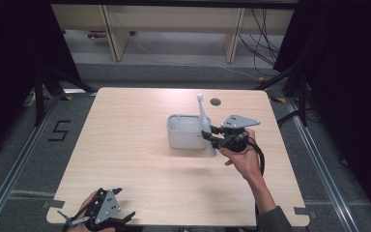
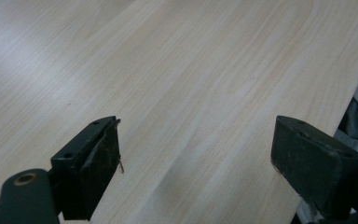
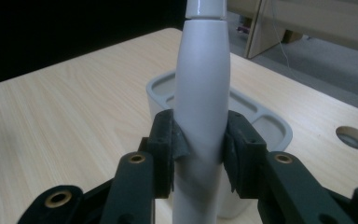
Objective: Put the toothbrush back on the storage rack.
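Right tongs clamped on a toothbrush beside its holder; left tongs idle, jaws apart.

The pale wooden worktop [image 1: 140, 159] carries a light grey, rounded-rectangular plastic holder [image 1: 186, 131] near its middle. The right tongs [image 1: 211, 137] grip the white electric toothbrush [image 1: 205, 121] upright just beside the holder. The left tongs [image 1: 121, 218] sit spread at the worktop's near-left edge.

A holder [image 1: 186, 131] is set near the middle of the table [image 1: 140, 164], slightly toward the far right. An electric toothbrush [image 1: 205, 126] is held upright against its right side by the right gripper [image 1: 211, 134]. The left gripper [image 1: 107, 212] is placed at the near left edge, well apart.
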`<act>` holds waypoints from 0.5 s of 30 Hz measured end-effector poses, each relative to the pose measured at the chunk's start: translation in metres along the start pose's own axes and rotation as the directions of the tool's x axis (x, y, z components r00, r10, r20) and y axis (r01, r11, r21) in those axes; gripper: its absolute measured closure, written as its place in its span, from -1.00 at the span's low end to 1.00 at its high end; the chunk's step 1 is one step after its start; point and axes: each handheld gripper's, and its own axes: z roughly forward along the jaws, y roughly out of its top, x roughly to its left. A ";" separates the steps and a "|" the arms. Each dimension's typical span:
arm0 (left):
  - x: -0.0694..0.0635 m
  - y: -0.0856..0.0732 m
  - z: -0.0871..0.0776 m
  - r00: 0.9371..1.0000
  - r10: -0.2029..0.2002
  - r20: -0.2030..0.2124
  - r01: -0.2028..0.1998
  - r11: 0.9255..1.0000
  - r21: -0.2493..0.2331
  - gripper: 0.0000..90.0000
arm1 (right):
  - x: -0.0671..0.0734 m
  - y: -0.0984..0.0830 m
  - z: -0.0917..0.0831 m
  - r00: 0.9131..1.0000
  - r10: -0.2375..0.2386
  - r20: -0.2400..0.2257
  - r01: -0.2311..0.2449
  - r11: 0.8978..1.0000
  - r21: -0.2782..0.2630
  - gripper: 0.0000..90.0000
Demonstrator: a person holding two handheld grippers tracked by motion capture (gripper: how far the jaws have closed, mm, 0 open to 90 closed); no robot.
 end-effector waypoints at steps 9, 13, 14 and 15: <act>0.000 0.000 0.000 1.000 -0.001 0.002 0.001 1.000 -0.002 -0.67 | -0.003 0.022 0.008 1.000 0.012 0.001 -0.012 0.999 -0.053 0.49; 0.000 0.000 0.000 1.000 -0.004 -0.001 0.004 1.000 -0.004 -0.67 | -0.005 0.029 0.011 1.000 0.012 0.016 -0.011 0.997 -0.078 0.48; 0.000 0.000 0.000 1.000 0.002 0.002 -0.002 1.000 0.001 -0.67 | -0.005 0.029 0.011 1.000 0.012 0.016 -0.011 0.997 -0.078 0.48; 0.000 0.000 0.000 1.000 -0.010 0.002 0.010 1.000 -0.009 -0.67 | -0.006 0.032 0.012 1.000 0.018 0.011 -0.017 0.996 -0.087 0.49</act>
